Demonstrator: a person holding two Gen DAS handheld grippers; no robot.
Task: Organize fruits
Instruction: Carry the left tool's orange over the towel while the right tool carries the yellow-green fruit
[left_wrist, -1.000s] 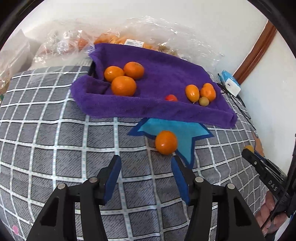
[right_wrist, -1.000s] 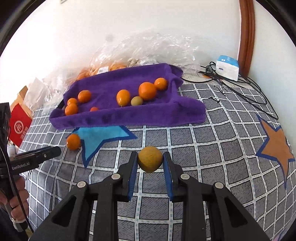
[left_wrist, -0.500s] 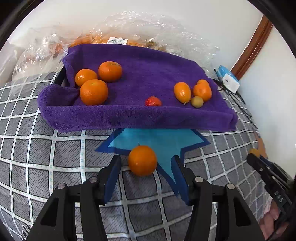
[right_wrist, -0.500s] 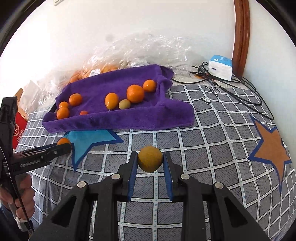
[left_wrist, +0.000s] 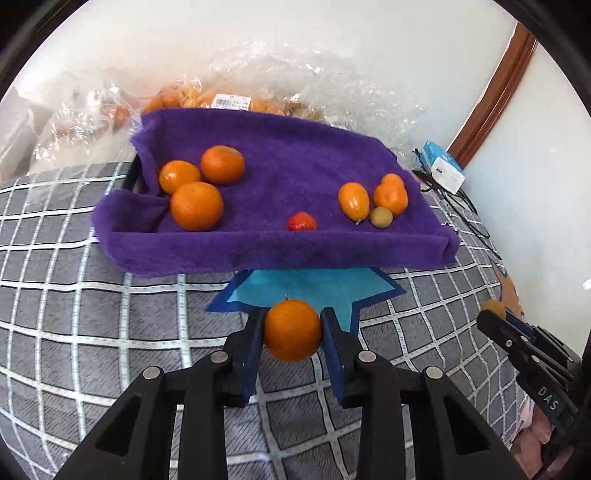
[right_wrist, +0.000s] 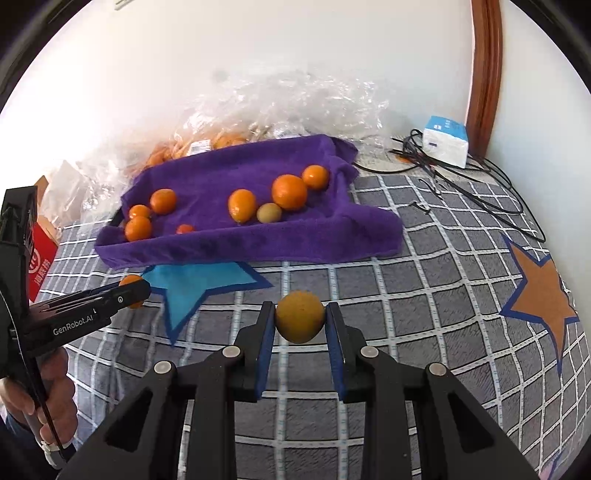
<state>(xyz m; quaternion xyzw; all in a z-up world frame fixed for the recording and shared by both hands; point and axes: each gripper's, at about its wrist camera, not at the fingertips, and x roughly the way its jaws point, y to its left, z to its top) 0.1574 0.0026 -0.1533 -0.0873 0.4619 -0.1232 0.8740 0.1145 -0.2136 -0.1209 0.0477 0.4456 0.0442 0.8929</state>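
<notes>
The left tool pinches an orange between its blue pads, just in front of a blue star patch on a grey checked cloth. The right tool grips a yellowish fruit above the same cloth. Beyond both lies a tray draped in a purple towel, holding three oranges at its left end, a small red fruit near the front edge, and a cluster of orange and greenish fruit at the right end.

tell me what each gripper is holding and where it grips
Left gripper pinches an orange by its sides; right gripper pinches a yellowish fruit by its sides.
</notes>
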